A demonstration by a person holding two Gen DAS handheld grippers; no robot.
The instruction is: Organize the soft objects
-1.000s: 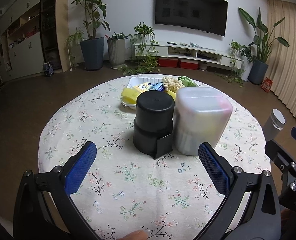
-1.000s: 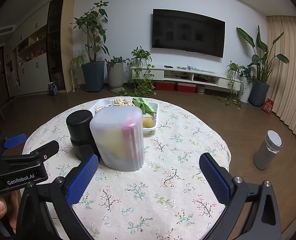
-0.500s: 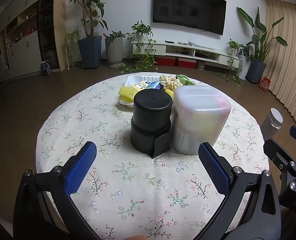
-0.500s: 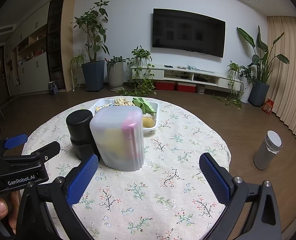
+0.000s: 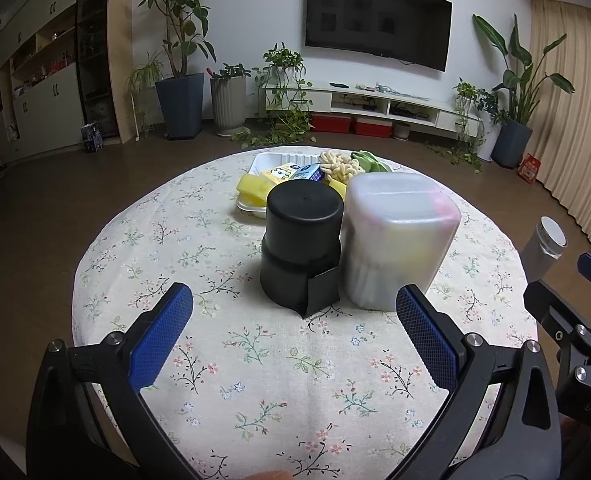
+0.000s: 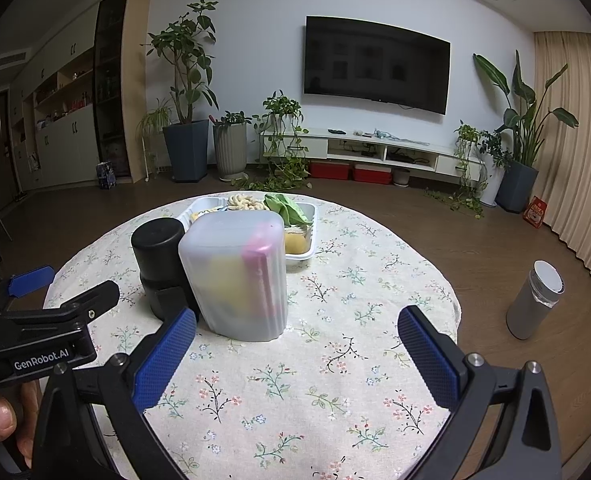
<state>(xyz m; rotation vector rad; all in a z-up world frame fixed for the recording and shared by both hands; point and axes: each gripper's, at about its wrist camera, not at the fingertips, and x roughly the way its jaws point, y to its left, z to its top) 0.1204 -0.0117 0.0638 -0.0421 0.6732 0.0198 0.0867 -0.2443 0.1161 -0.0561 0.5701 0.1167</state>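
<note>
A white tray (image 5: 261,160) at the far side of the round table holds soft things: yellow sponges (image 5: 252,191), a cream knotted rope (image 5: 337,165), a green cloth (image 5: 369,160) and a small printed pack (image 5: 295,172). In front of it stand a black cylindrical container (image 5: 301,248) and a frosted plastic container (image 5: 397,240) with yellow and pink things inside. My left gripper (image 5: 293,332) is open and empty, short of both containers. My right gripper (image 6: 295,354) is open and empty, near the frosted container (image 6: 237,276). The tray (image 6: 310,236) shows behind it.
The table has a floral cloth (image 5: 255,360). A grey bottle (image 6: 535,300) stands on the floor to the right. The left gripper body (image 6: 35,340) shows at the left of the right wrist view. Plants and a TV stand line the far wall.
The left gripper has lifted or tilted slightly, so the table and containers sit a little lower in its view. The right gripper has barely moved.
</note>
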